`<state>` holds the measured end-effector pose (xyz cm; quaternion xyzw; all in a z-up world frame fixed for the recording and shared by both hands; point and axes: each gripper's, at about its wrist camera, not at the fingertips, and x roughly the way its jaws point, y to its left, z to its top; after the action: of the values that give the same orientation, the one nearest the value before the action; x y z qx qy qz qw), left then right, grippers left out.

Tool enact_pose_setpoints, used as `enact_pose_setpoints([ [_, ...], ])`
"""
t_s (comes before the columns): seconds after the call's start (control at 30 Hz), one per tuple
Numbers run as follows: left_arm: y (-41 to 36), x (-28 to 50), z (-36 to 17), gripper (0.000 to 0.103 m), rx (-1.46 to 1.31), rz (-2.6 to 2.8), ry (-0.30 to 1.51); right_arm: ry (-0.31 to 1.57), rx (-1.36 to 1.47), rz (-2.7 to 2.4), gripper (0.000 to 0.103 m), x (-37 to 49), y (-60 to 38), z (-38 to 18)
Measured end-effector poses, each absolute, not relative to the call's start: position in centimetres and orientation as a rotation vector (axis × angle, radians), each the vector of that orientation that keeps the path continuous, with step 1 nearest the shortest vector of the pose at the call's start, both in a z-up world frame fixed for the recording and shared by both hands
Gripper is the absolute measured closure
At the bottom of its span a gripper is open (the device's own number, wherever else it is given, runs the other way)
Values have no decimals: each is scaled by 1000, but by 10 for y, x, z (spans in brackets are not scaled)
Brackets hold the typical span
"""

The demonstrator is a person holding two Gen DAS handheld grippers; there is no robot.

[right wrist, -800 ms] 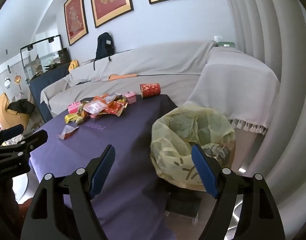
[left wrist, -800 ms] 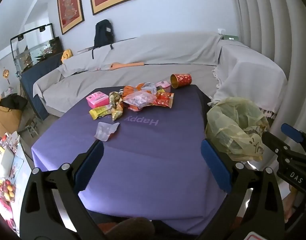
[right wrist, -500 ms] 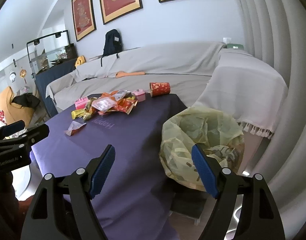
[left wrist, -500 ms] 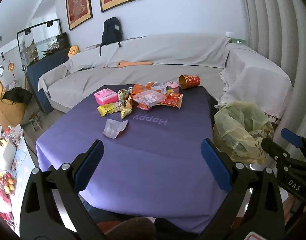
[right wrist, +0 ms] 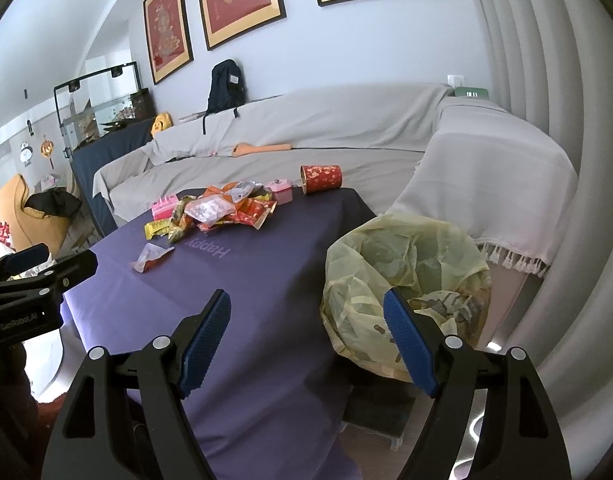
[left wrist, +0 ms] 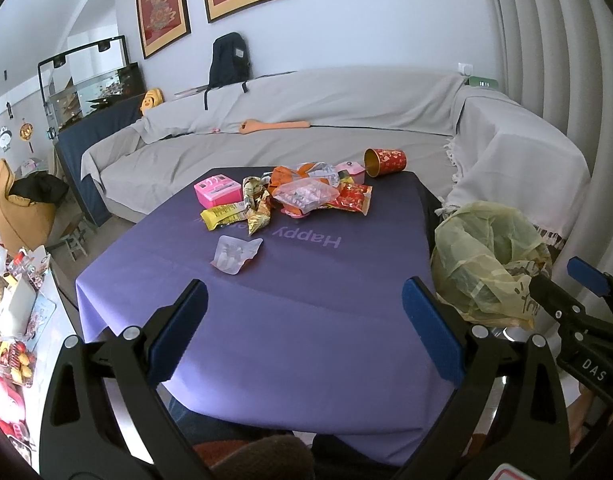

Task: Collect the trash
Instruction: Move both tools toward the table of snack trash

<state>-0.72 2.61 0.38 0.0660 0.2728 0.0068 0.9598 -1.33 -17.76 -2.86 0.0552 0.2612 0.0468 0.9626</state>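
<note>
A pile of snack wrappers (left wrist: 306, 198) lies at the far side of the purple table (left wrist: 298, 312), with a pink box (left wrist: 217, 192), a yellow wrapper (left wrist: 222, 216) and a tipped red cup (left wrist: 385, 162). A clear wrapper (left wrist: 235, 254) lies alone, nearer me. A bin lined with a yellow bag (left wrist: 490, 264) stands at the table's right side. My left gripper (left wrist: 306, 332) is open and empty above the near table edge. My right gripper (right wrist: 306, 344) is open and empty between the table and the bin (right wrist: 406, 276).
A grey covered sofa (left wrist: 326, 120) wraps round the far and right sides of the table. A low shelf with colourful items (left wrist: 10, 320) stands at the left. A dark backpack (left wrist: 226, 56) sits on the sofa back.
Both views have lifted and drawn back a little, so the table and bin sit lower in view. Both grippers stay open and empty.
</note>
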Motion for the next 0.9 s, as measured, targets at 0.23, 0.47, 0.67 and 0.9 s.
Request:
enact_pose_setpoints([
  [0.23, 27, -5, 3, 10, 115, 4, 598, 531, 112, 95, 28, -14, -178, -28],
  [0.47, 27, -4, 1, 10, 101, 0, 611, 533, 113, 95, 28, -14, -179, -28],
  [0.67, 28, -4, 0, 10, 92, -2, 596, 534, 113, 94, 28, -14, -179, -29],
  [0.9, 31, -6, -2, 10, 104, 6, 591, 536, 116, 93, 28, -14, -181, -29],
])
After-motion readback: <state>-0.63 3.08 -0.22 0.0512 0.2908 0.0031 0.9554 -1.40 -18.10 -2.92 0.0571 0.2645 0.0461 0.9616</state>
